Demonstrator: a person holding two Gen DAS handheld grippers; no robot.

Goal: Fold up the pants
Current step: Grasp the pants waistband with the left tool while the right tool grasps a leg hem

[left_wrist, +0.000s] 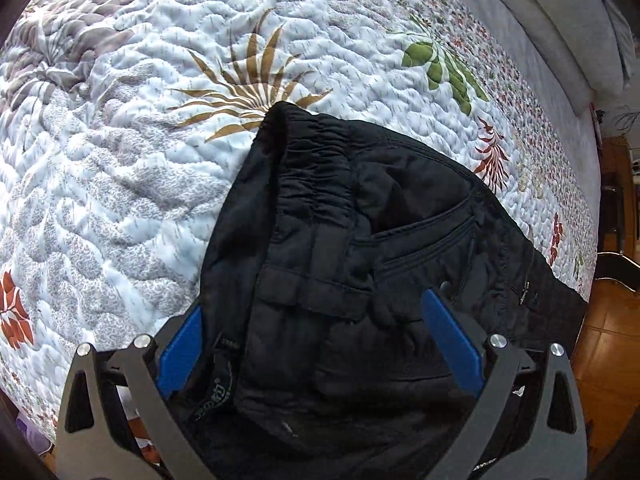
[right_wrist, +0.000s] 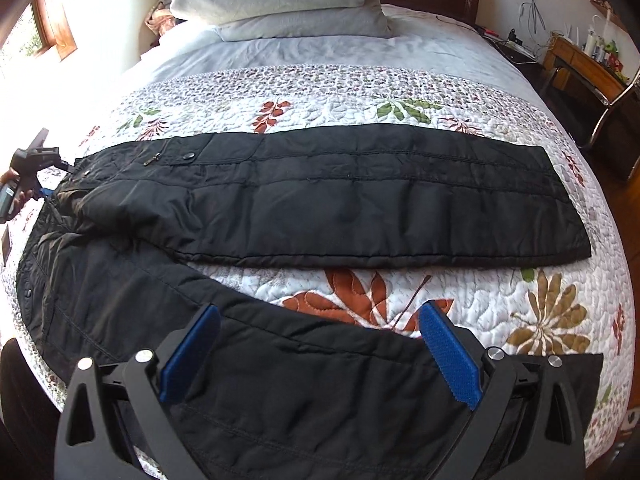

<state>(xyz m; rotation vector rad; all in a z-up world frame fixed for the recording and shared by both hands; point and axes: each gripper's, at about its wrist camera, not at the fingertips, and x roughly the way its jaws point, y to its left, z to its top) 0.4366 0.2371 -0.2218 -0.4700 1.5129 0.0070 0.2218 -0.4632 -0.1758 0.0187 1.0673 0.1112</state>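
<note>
On the floral quilt (right_wrist: 400, 92), black padded pants (right_wrist: 340, 200) lie spread, legs apart. Both the left gripper (left_wrist: 312, 320) and right gripper (right_wrist: 320, 332) gape open above them. The fabric looks soft, bulky and slippery; waistband and hem seem the best holds.

Black padded pants (right_wrist: 320, 200), spread flat on the bed, legs parted (far leg straight, near leg at the near edge), elastic waistband rumpled

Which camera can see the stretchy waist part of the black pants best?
The left wrist view. The gathered waistband sits right ahead of the open left claw, close and sharp. The right wrist view, over the open right claw, shows the legs laid out, with the waist end far off and tiny.
</note>
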